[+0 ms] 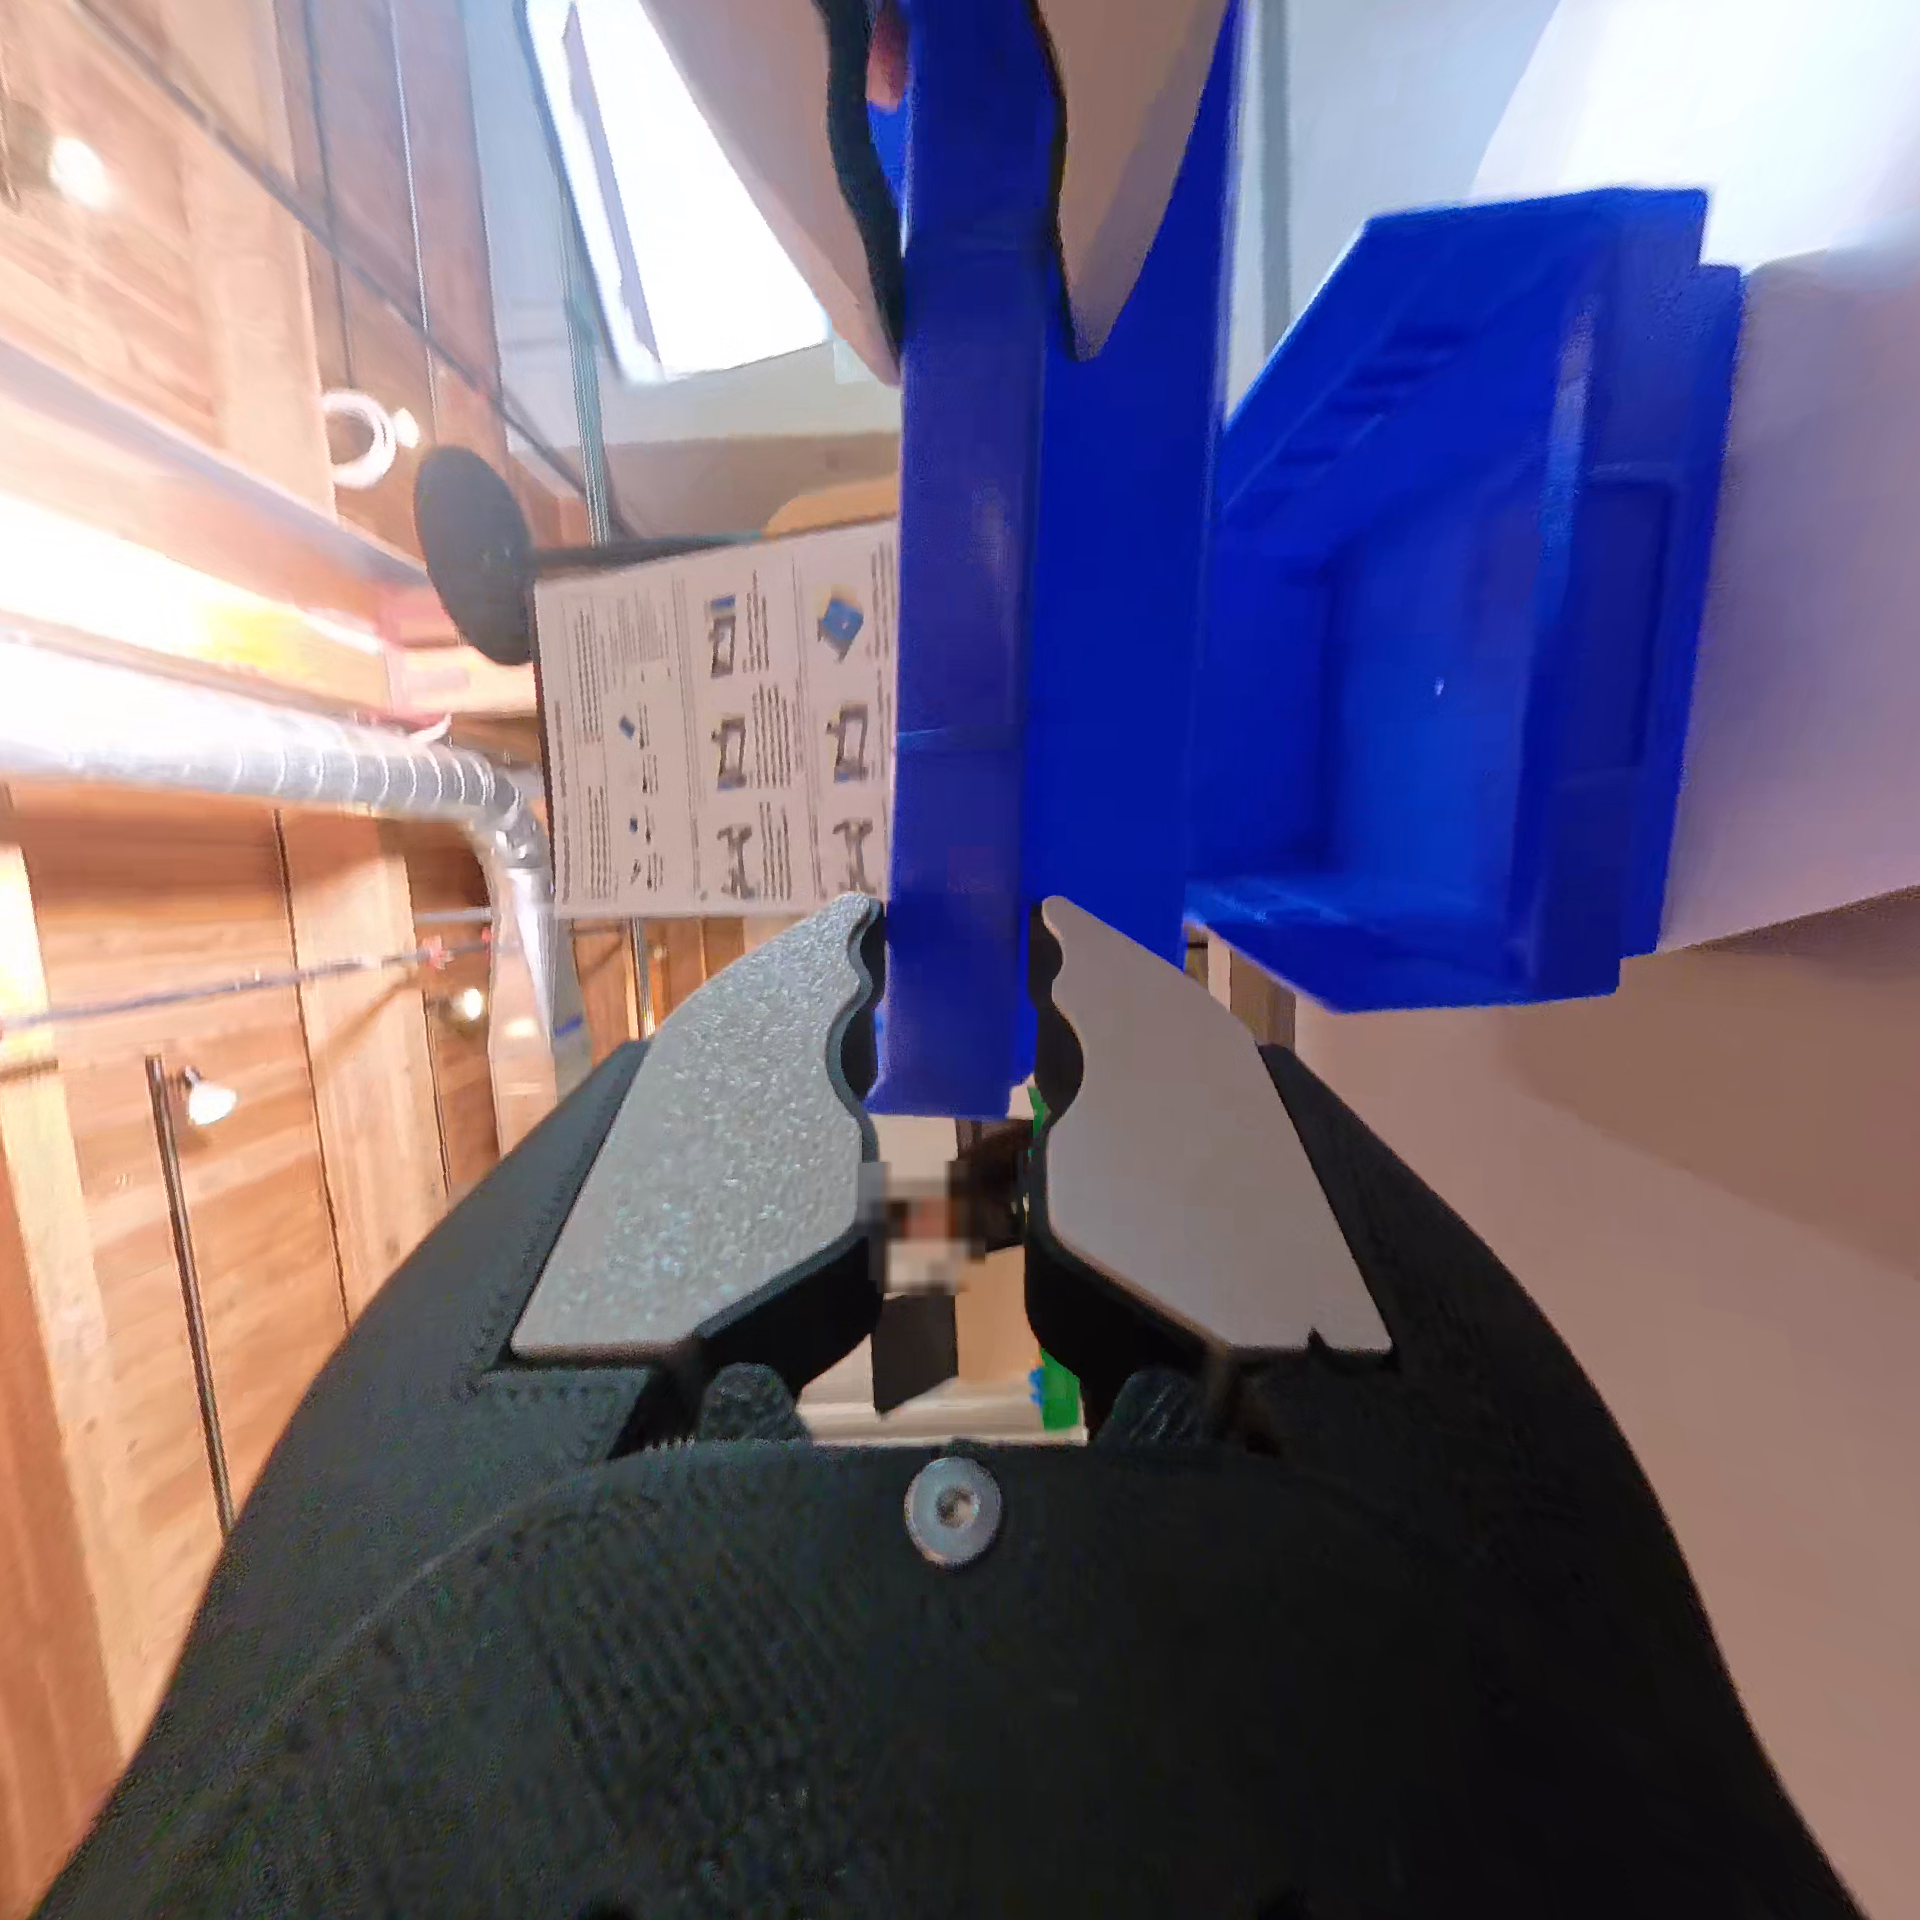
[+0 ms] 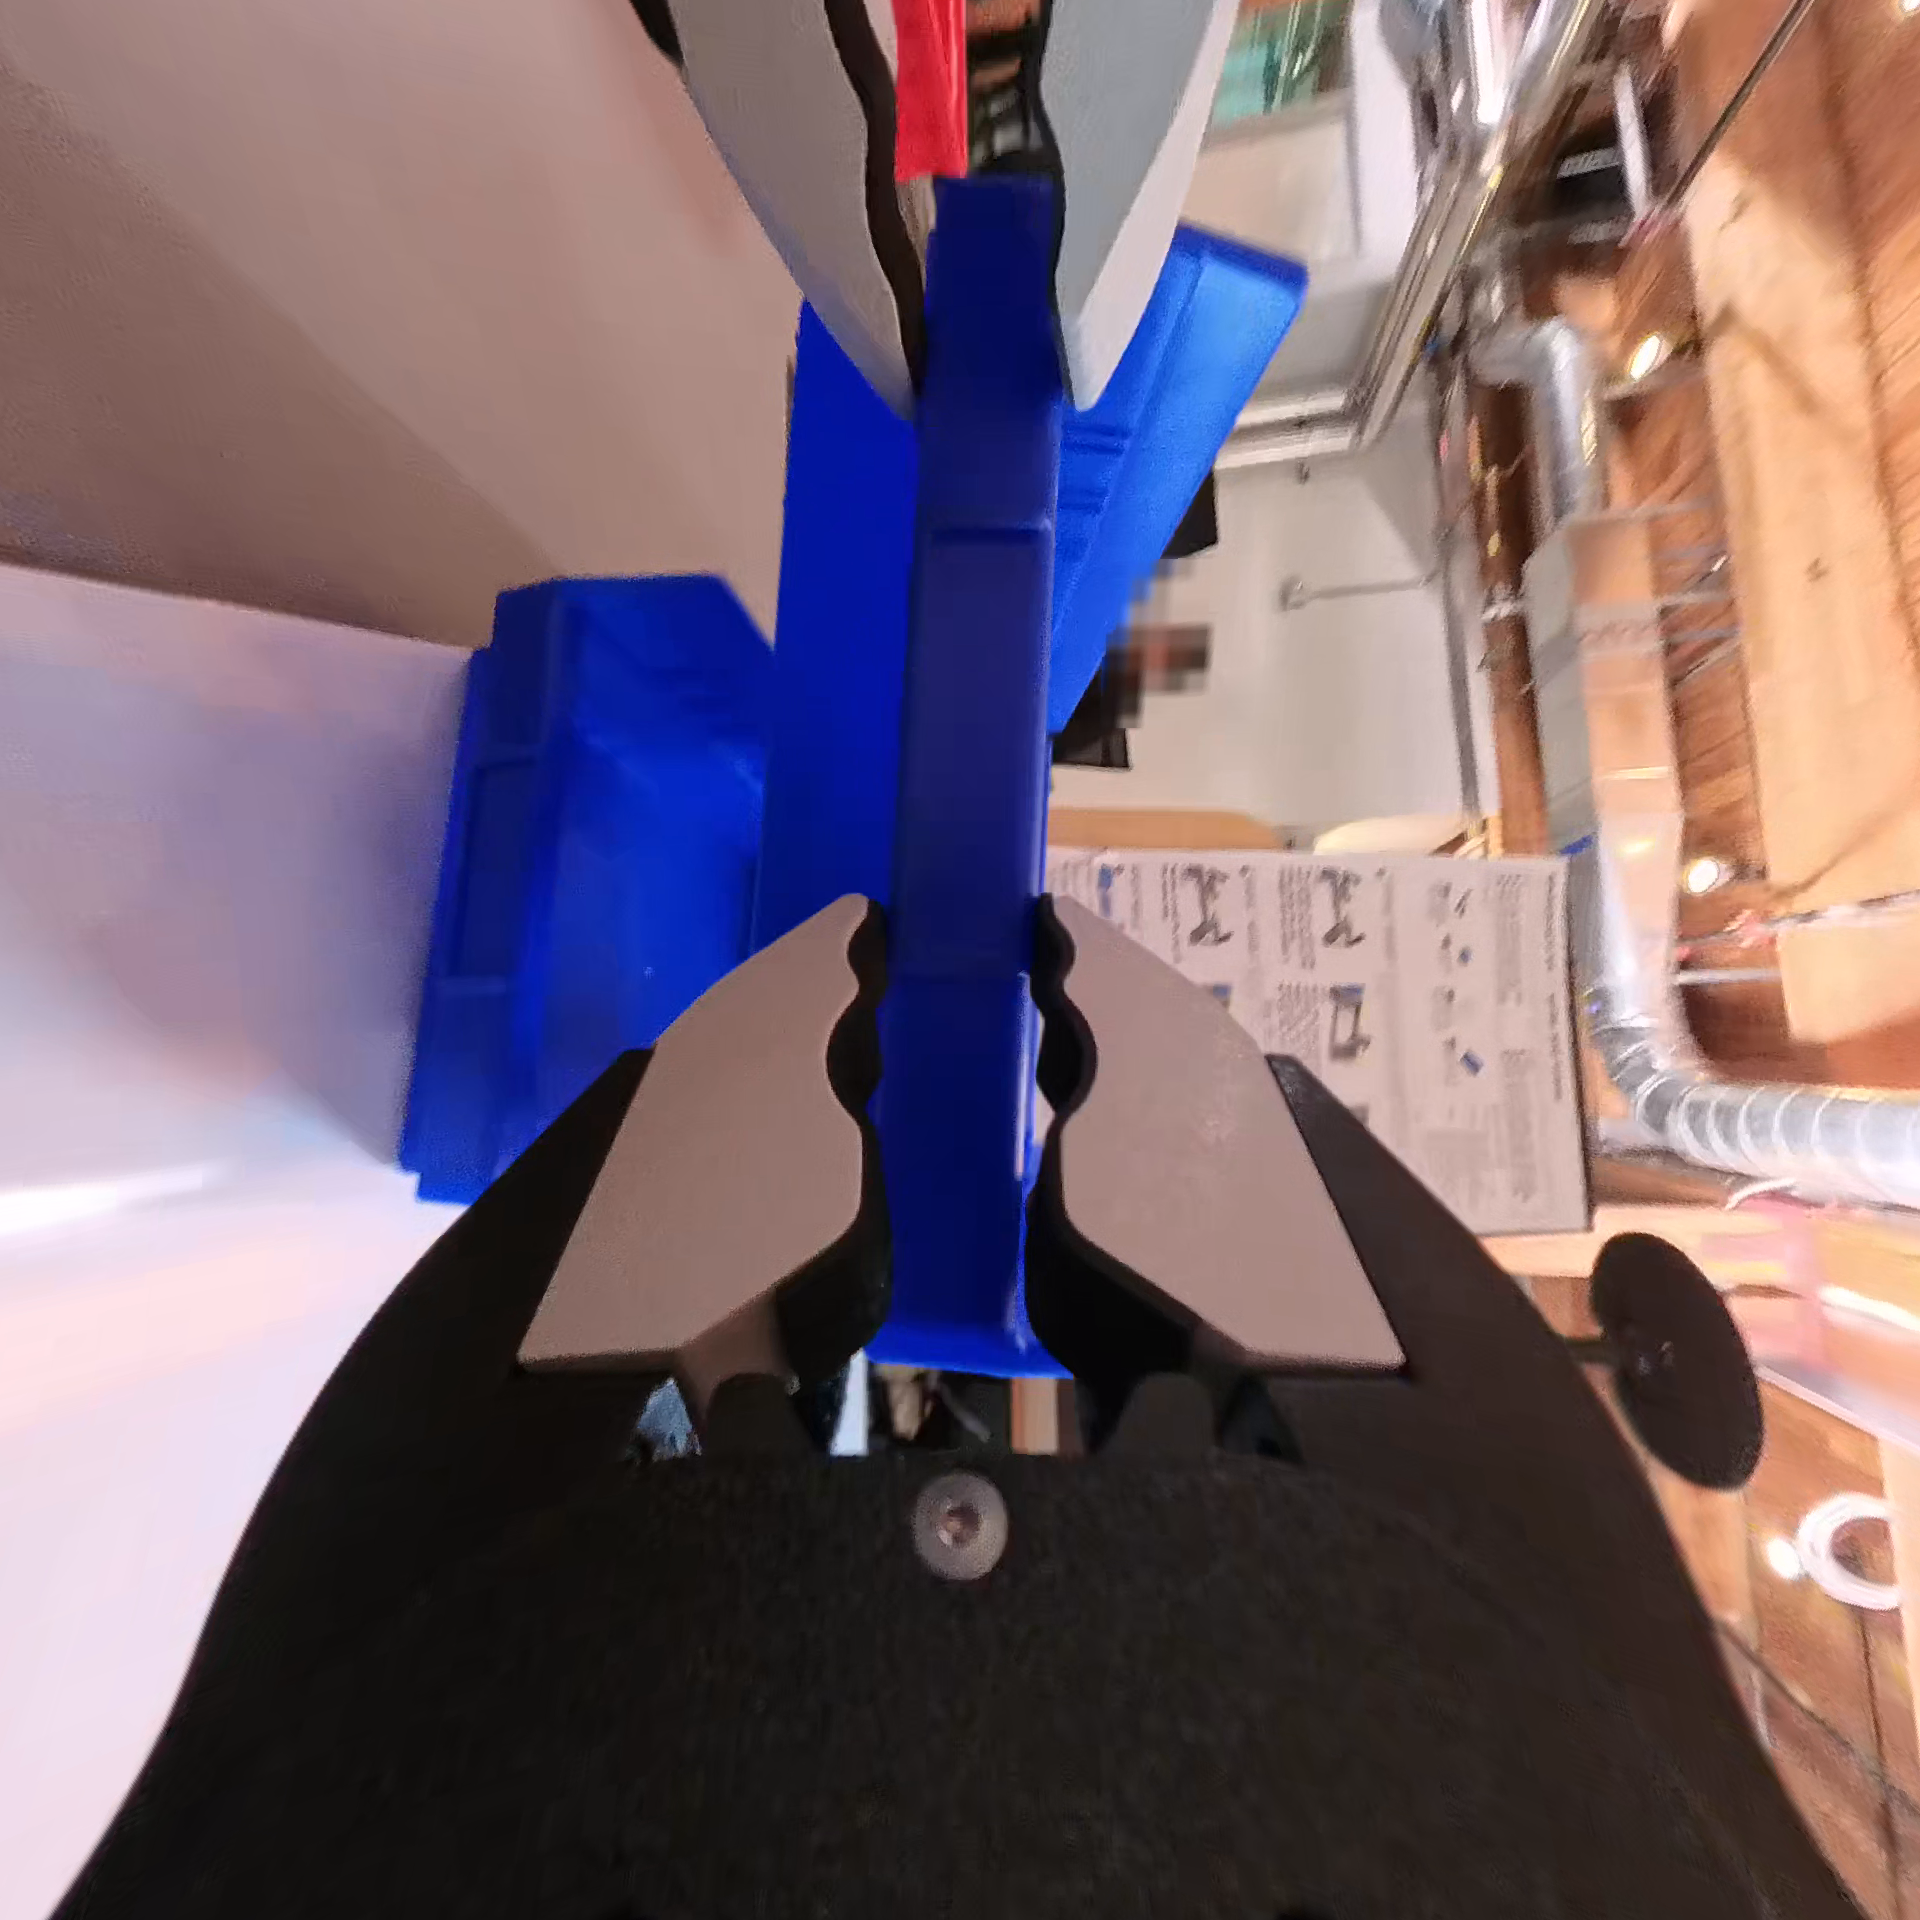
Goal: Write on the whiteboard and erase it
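Observation:
A blue plastic bar (image 1: 961, 623) runs lengthwise between both grippers. My left gripper (image 1: 956, 987) is shut on its near end in the left wrist view, and the right gripper (image 1: 966, 156) grips the far end at the top. In the right wrist view my right gripper (image 2: 961, 997) is shut on the same bar (image 2: 971, 675), with the left gripper (image 2: 982, 260) on the far end. A blue box-shaped holder (image 1: 1455, 644) joined to the bar sits against a white board surface (image 1: 1829, 623). The holder (image 2: 592, 883) and the white surface (image 2: 208, 935) also show in the right wrist view. No marker or eraser is visible.
Both views are rolled sideways and blurred. A printed sheet with pictures (image 1: 727, 727) stands behind the bar and also shows in the right wrist view (image 2: 1351, 997). A silver duct (image 1: 260, 769), a black disc on a rod (image 1: 468, 561) and wood panelling (image 1: 156, 1143) lie beyond. Across from one pair of fingers to the other is roughly 10 cm.

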